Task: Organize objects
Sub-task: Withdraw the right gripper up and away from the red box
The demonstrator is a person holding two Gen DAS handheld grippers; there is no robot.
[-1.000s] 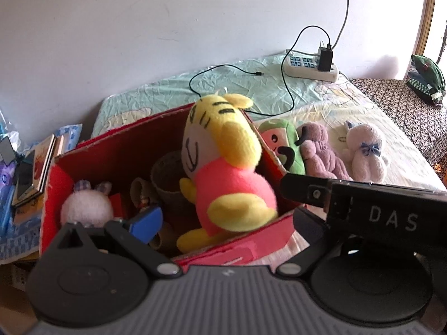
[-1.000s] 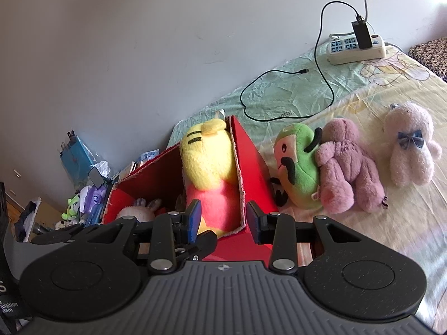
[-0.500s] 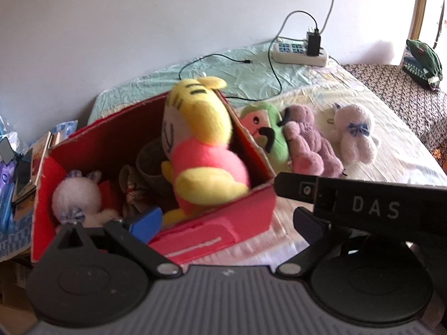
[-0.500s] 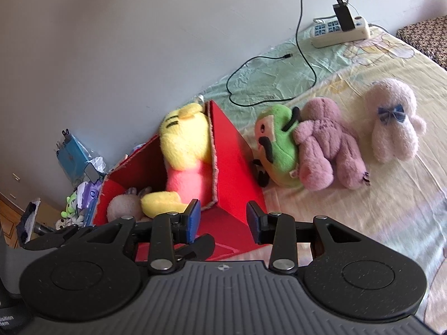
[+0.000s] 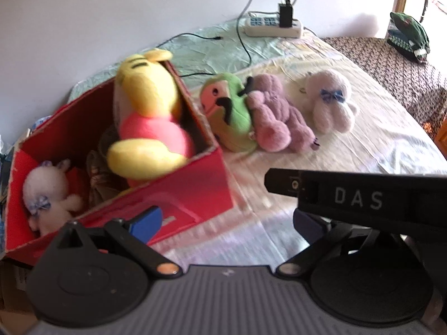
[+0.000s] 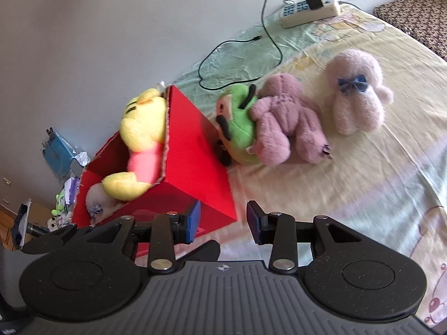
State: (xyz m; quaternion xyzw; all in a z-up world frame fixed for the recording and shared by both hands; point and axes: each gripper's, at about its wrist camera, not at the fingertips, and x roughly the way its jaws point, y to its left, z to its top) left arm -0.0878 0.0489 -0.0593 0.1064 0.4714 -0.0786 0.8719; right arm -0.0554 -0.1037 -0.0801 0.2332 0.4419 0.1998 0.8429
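A red cardboard box stands on the bed at the left. Inside it leans a yellow plush in a pink shirt, with a small white plush at the box's left end. On the sheet right of the box lie a green plush, a mauve plush and a pale pink plush with a blue bow. My left gripper is open, held back from the box's front wall. My right gripper is open and empty at the box's near corner.
A white power strip with a black charger and trailing cable lies by the wall. A dark green object rests on a patterned cover at far right. Clutter and a blue packet sit beside the bed at left.
Both grippers have drawn back and up from the box. The yellow plush has settled lower into the box. The right gripper's jaws have spread wider.
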